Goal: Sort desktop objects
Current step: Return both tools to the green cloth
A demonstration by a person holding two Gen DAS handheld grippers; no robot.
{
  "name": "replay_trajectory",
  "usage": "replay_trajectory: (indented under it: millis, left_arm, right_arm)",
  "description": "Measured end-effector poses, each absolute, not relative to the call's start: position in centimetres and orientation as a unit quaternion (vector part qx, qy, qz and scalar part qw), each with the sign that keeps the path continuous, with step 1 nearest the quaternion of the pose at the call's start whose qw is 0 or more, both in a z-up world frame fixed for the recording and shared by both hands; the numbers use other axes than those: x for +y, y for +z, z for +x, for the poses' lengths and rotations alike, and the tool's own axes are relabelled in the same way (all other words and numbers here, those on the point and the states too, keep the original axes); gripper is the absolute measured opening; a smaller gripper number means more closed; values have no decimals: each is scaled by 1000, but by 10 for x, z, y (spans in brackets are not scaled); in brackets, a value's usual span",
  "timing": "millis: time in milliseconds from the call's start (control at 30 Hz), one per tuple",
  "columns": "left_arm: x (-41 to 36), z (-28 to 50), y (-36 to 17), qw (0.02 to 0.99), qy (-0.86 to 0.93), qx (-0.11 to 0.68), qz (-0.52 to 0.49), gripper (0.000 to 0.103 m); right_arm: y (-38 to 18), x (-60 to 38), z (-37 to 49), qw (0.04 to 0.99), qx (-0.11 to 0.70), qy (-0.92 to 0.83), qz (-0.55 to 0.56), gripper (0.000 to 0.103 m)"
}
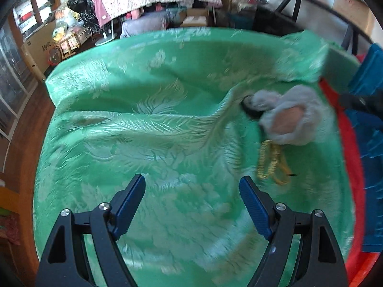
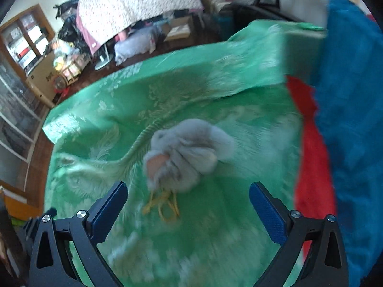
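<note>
Both hand-held grippers, left (image 1: 192, 186) and right (image 2: 188, 195), are hanging with jaws apart, empty, over the green-clothed bench (image 1: 143, 143). Grey plush toy (image 2: 184, 153) is lying right of centre, yellow cord (image 2: 162, 203) nearside. Advice: straddle the plush body squarely, avoiding the cord.

A green patterned cloth (image 1: 148, 129) covers the surface; on its right side lie a grey fluffy toy (image 1: 289, 117) and yellow cords (image 1: 270, 160).

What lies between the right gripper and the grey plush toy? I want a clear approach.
In the right wrist view, only the yellow cord on the green cloth lies between the right gripper and the grey plush toy.
</note>
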State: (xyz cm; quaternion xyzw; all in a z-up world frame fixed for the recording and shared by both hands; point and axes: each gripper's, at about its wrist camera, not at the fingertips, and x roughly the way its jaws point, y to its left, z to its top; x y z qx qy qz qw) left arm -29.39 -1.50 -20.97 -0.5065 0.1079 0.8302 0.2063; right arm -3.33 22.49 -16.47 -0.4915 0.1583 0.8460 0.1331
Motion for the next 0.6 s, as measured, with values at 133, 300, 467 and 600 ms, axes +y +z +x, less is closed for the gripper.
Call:
replay_trajectory:
  millis: [133,300,467,600]
  left_arm:
    - [3,-323,-233,210,826,116,-510,81]
    - [38,-347,-248,230,826,127,-498,81]
    - [96,-363,-255,276,822,141,-478,81]
    - [143,-380,-268,286,814,174,-474,81]
  right_arm:
    - [-215,226,-88,126,160,835,-511,103]
    - [-271,252,-104,153,120,810,-553,101]
    - [-286,311,-51,229,127,784,-562,86]
    - [-280,326,-26,210,138,792,-556,86]
